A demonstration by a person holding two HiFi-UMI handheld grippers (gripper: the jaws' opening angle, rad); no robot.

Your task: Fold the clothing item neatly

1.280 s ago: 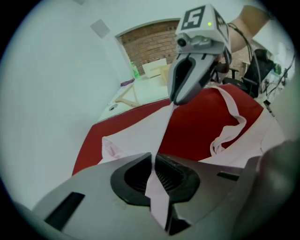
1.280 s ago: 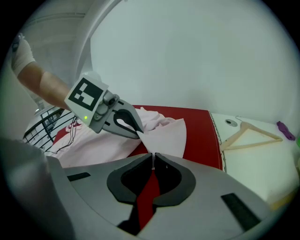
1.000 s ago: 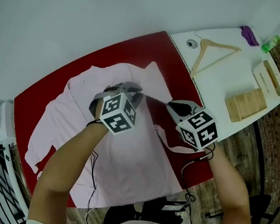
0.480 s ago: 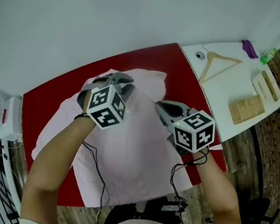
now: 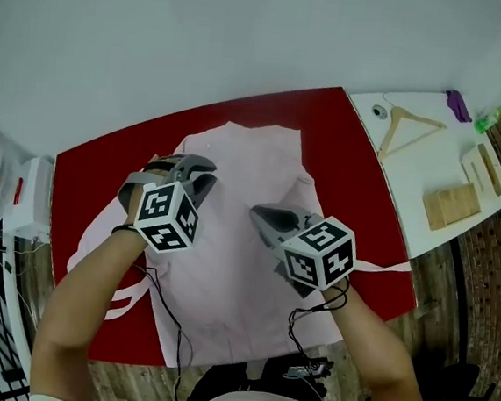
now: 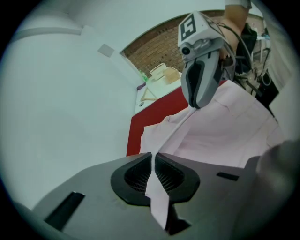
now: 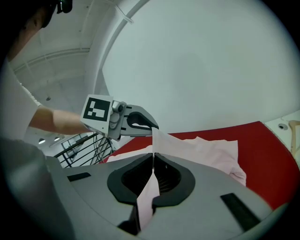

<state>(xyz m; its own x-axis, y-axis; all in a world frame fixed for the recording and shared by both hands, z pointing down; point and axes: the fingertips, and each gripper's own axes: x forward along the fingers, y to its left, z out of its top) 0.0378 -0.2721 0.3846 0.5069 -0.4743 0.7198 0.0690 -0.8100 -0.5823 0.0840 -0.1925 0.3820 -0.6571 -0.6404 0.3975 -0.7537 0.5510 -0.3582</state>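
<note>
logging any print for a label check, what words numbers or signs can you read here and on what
No word, brand or number can be read in any view.
On the left gripper: black and white square markers only, no letters.
On the right gripper: the same.
On the white box at the head view's left edge: red marks, too small to read.
On the pink shirt: no print shows.

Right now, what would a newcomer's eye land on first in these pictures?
A pink shirt lies spread across a red tabletop, filling the middle of the head view. Above its centre, the left gripper and right gripper, each carrying a black-and-white marker cube, have their jaws shut on an edge of that shirt, which is held up taut between them.
</note>
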